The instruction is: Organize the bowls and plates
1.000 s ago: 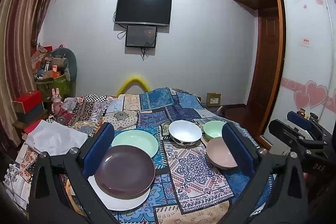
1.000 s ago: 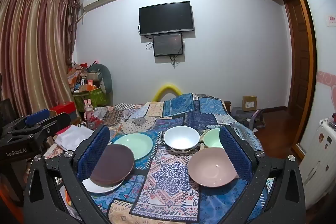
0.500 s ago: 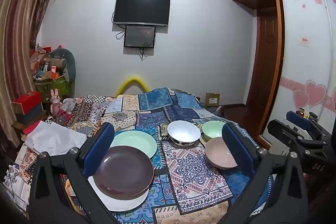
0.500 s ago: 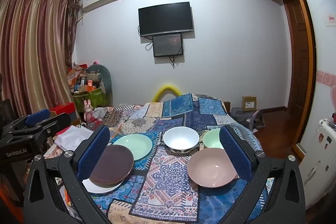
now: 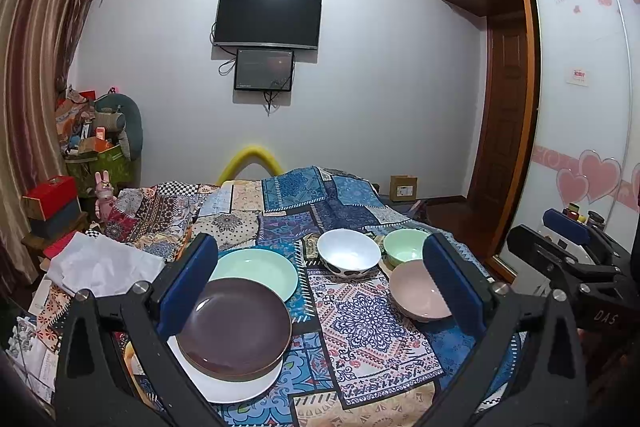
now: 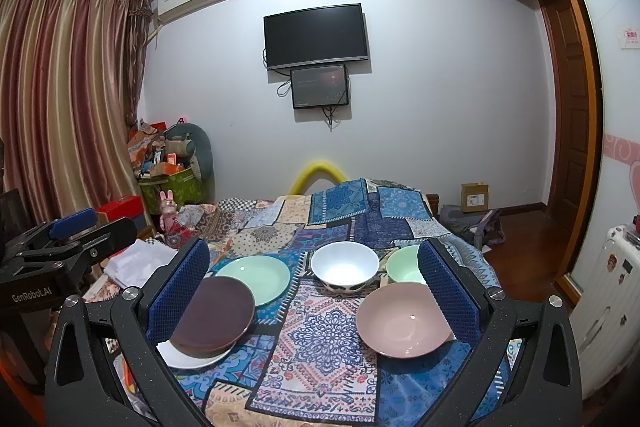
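On the patchwork cloth a dark brown plate [image 5: 236, 327] lies stacked on a white plate [image 5: 236, 389] at the near left. Behind it lies a mint green plate [image 5: 256, 269]. A white bowl [image 5: 348, 259], a mint green bowl [image 5: 404, 247] and a pink bowl [image 5: 416, 291] stand to the right. My left gripper [image 5: 320, 279] is open and empty, held above the near edge. My right gripper [image 6: 314, 283] is open and empty, above the dishes; the brown plate [image 6: 214, 315] and pink bowl [image 6: 404, 319] lie between its fingers in view.
The cloth-covered surface [image 5: 372, 331] drops off at the right toward a wooden floor and wardrobe doors [image 5: 576, 107]. White folded cloth [image 5: 100, 263] and boxes [image 5: 52, 203] crowd the left side. A white radiator [image 6: 608, 307] stands at the right.
Both grippers have barely shifted; the dishes sit slightly lower and to the left in the left wrist view. Nothing was picked up or let go.
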`<state>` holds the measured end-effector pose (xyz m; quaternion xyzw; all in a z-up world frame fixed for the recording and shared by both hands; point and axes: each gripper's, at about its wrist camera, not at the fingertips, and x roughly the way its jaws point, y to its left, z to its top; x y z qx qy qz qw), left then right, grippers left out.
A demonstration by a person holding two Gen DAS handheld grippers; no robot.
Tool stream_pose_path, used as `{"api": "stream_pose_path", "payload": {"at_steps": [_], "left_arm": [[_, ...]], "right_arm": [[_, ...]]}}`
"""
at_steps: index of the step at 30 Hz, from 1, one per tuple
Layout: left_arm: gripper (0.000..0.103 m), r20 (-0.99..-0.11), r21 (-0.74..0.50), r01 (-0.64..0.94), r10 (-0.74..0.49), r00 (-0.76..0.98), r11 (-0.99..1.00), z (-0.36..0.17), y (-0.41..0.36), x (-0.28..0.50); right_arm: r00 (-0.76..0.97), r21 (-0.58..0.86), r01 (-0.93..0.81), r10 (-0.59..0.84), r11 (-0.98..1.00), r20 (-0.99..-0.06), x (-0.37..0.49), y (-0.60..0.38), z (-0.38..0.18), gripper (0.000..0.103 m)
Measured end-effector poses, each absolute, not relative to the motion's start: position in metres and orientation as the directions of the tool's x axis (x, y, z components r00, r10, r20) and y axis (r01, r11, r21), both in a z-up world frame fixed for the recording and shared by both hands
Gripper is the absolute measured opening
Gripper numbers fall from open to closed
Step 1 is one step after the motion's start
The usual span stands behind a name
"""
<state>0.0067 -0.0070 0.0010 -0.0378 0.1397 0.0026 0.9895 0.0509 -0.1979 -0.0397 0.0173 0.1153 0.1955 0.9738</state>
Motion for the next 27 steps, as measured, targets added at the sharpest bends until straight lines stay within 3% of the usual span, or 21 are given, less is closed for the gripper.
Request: {"api": "stream_pose_path", "payload": {"at_steps": [27], "left_arm": [[0.103, -0.280, -0.069, -0.027, 0.006, 0.960, 0.997, -0.0027, -0.0063, 0.0085]], "right_arm": [[0.883, 0.097, -0.400, 0.411, 0.911, -0.226, 0.0558, -0.1922, -0.0376, 0.103]]}}
